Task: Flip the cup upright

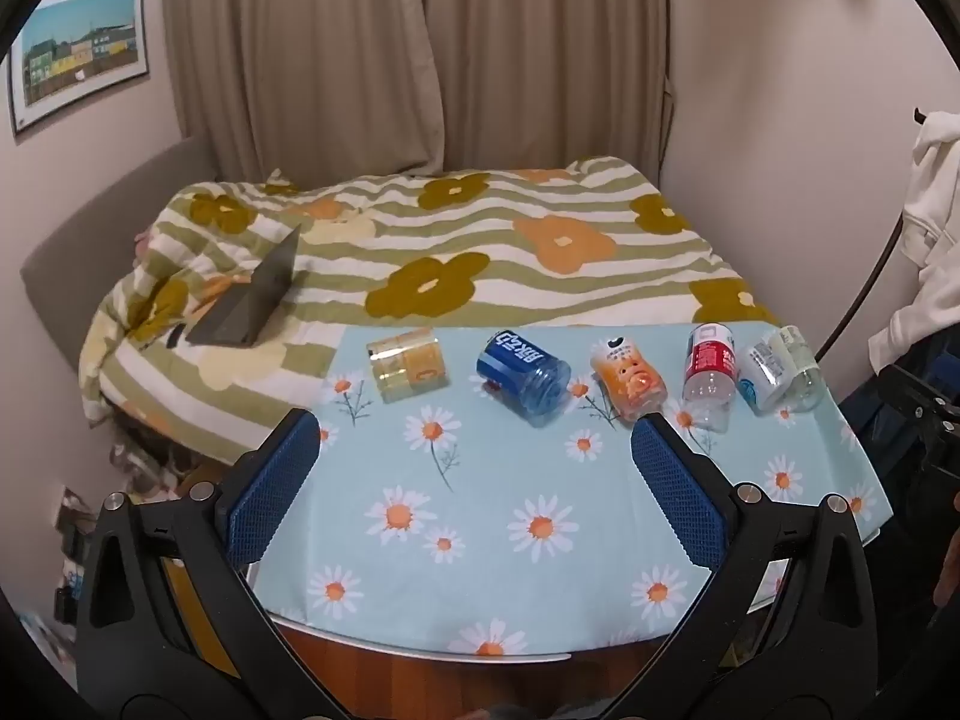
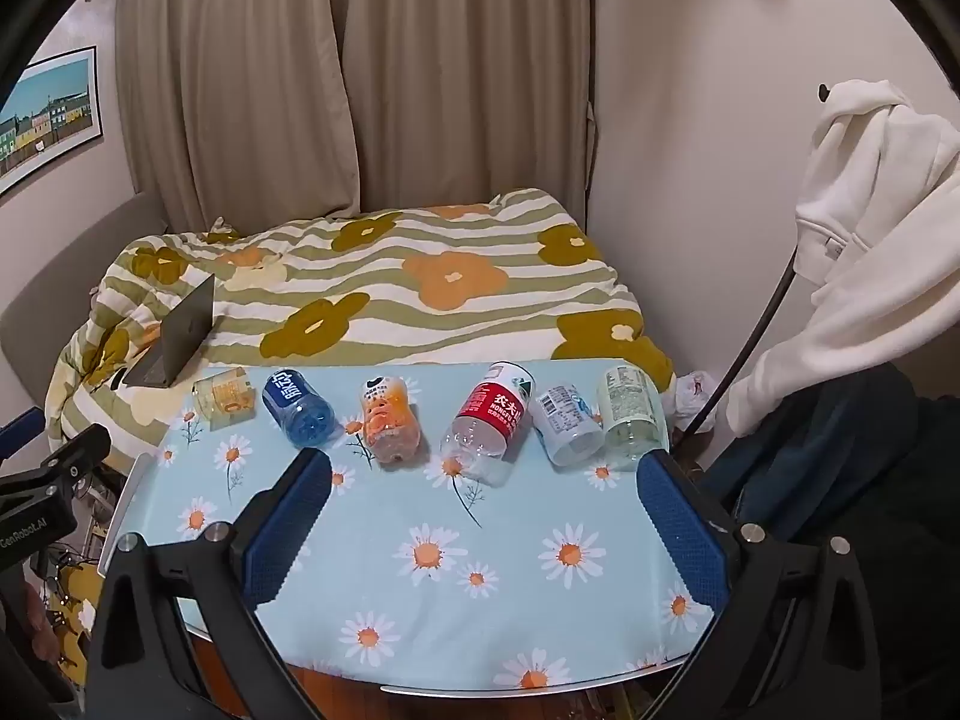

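Several cut-bottle cups lie on their sides in a row at the far edge of the daisy-print table point(image 1: 480, 540) point(image 2: 510, 600): a yellow cup point(image 1: 408, 363) point(image 2: 223, 399), a blue cup point(image 1: 523, 373) point(image 2: 298, 405), an orange cup point(image 1: 629, 378) point(image 2: 389, 417), a red-labelled clear cup point(image 1: 710, 375) point(image 2: 489, 423), a white-labelled cup point(image 1: 765, 375) point(image 2: 567, 423) and a pale green cup point(image 1: 801, 369) point(image 2: 630, 414). My left gripper point(image 1: 474, 432) is open and empty, short of the blue cup. My right gripper point(image 2: 486, 477) is open and empty, short of the red-labelled cup.
A bed with a striped flower quilt point(image 1: 450, 240) point(image 2: 390, 288) lies right behind the table, with an open laptop point(image 1: 252, 300) point(image 2: 177, 333) on it. A white hoodie point(image 2: 870, 210) hangs at the right. The left gripper's body point(image 2: 42, 480) shows at the left edge.
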The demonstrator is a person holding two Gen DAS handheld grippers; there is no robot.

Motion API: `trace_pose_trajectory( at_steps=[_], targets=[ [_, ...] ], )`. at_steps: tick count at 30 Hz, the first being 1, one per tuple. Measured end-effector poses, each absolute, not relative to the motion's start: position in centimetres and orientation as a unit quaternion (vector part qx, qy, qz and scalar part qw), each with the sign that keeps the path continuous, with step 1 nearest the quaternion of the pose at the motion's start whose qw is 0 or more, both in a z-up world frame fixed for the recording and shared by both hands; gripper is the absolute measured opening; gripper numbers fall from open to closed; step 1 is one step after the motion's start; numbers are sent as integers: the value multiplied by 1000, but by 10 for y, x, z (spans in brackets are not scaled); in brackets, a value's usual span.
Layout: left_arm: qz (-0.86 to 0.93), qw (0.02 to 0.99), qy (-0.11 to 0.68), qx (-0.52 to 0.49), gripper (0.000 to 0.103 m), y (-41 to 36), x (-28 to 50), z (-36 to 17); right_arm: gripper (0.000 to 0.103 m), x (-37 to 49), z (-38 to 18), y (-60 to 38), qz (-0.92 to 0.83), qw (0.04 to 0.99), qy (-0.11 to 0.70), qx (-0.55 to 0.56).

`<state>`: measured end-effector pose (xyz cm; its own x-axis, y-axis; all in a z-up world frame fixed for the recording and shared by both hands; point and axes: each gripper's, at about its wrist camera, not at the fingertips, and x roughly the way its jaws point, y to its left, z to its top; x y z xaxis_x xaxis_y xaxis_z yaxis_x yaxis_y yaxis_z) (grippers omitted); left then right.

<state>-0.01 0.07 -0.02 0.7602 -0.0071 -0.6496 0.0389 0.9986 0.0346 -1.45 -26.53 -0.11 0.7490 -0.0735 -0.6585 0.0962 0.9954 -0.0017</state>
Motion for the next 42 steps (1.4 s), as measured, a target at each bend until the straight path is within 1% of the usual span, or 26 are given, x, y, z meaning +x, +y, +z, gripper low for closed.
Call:
trace_pose_trajectory(
  at_steps=[6, 21, 42],
  targets=[
    [-9, 938, 346, 24, 103, -3, 9, 1, 102, -16, 0, -265, -45, 935, 352, 16],
    [-13, 941, 336, 26, 103, -6, -5, 3, 102, -20, 1, -264, -45, 936, 348, 16],
    [-14, 941, 337, 23, 103, -11, -4, 3, 102, -22, 3, -266, -45, 937, 347, 16]
  ],
)
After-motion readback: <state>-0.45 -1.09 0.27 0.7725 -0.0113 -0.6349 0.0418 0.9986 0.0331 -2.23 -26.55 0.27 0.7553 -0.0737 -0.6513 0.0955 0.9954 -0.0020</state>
